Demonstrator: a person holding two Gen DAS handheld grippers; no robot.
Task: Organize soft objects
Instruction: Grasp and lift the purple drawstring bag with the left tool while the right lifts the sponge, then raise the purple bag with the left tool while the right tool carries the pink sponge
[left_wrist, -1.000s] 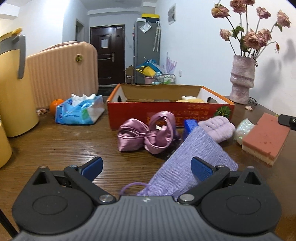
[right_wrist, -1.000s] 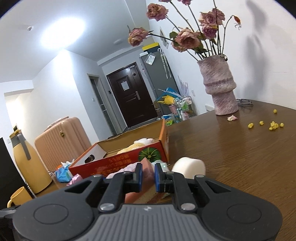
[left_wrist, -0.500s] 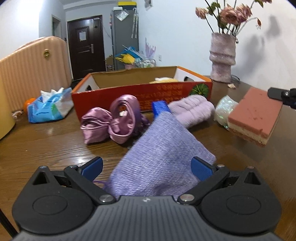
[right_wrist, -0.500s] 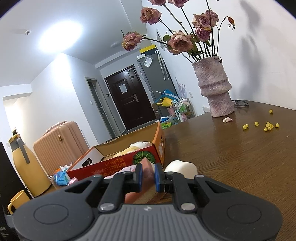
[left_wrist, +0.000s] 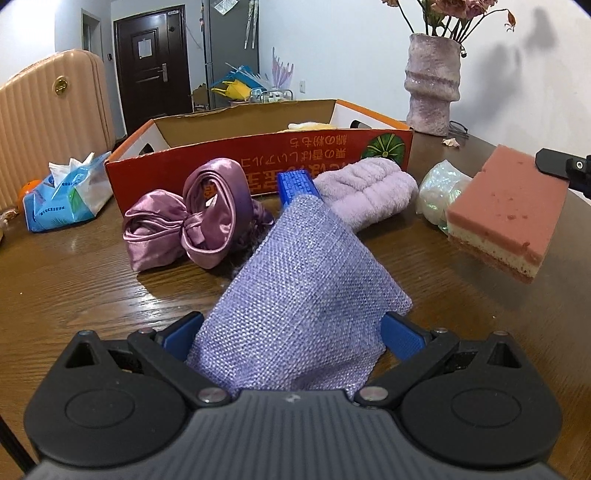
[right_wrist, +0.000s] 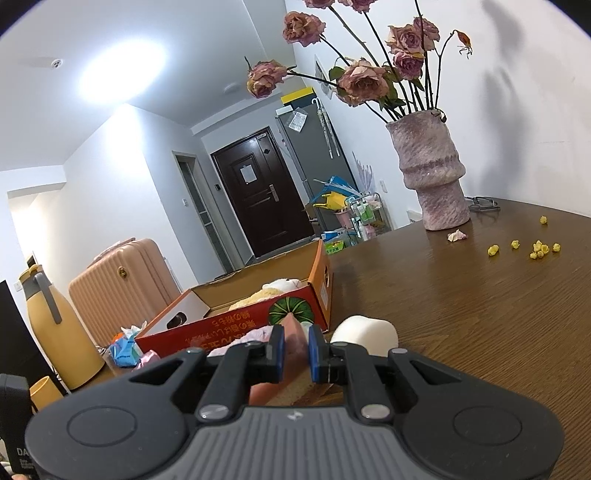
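The pouch (left_wrist: 303, 306) is lying between the left gripper (left_wrist: 291, 332)'s spread fingers, over the bench (left_wrist: 74, 280). The right gripper (right_wrist: 295, 349) is clamping the sponge (left_wrist: 509, 210) near the box (left_wrist: 258, 162).

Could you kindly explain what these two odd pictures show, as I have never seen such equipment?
A person holds a two-finger gripper in each hand, and each has a wide-angle camera looking along its fingers. One picture is from the left gripper, whose wide-set fingers flank a lilac woven pouch. The other is from the right gripper, shut on a pink sponge lifted off the wooden table. On the table lie a satin bow, a fluffy lilac roll, a tissue pack and a vase. The cardboard box holds soft toys.
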